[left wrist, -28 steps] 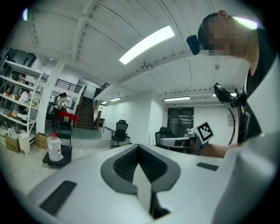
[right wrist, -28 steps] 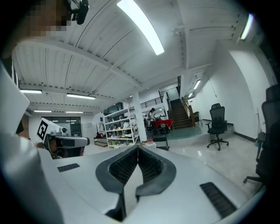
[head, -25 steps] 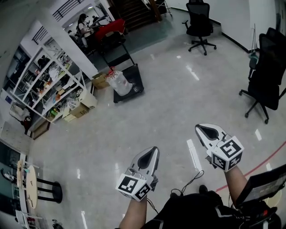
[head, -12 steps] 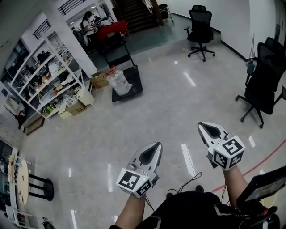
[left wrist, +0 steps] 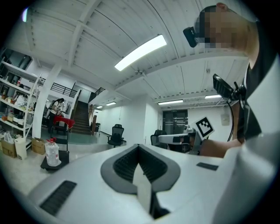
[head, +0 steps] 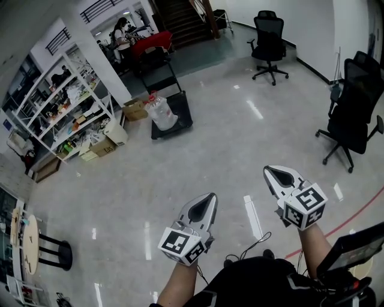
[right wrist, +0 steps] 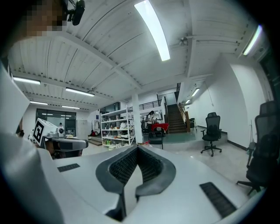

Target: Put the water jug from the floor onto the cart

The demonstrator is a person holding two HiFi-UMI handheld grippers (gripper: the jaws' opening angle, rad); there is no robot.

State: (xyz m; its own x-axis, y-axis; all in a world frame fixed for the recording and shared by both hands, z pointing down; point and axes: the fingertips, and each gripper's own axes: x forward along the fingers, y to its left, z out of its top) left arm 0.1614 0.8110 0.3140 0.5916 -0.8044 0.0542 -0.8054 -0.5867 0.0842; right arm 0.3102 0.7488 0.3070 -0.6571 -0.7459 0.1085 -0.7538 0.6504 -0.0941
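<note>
- The jug (head: 161,113), clear with a red cap, stands upright far across the room from the person. It appears to sit on the left edge of the cart's black deck, and the left gripper view shows it the same way.
- The cart (head: 179,112) is a low flat trolley with its handle raised at the far end.
- Cardboard boxes (head: 134,108) lie just left of the cart, at the foot of a white pillar.
- A white rack (head: 63,114), crowded with goods, runs along the left wall beside those boxes.
- Beyond the cart, a person (head: 122,29) stands at a red-draped table (head: 153,41), near the stairs (head: 180,17).
- A black chair (head: 269,37) stands at the far right, and a second chair (head: 353,117) is nearer, by the right wall.
- The glossy grey floor (head: 216,144) stretches between the cart and the wearer, with a red line (head: 354,217) crossing its near right corner.
- A dark stool (head: 53,255) stands at the lower left.
- The left gripper (head: 207,200) is held low and roughly level, pointing toward the cart. Its fingers (left wrist: 124,164) are pressed together with nothing between them.
- The right gripper (head: 270,174) sits beside it, also pointing out across the floor. Its fingers (right wrist: 124,167) are likewise pressed together and empty.
- Both grippers are well apart from the jug and the cart.
</note>
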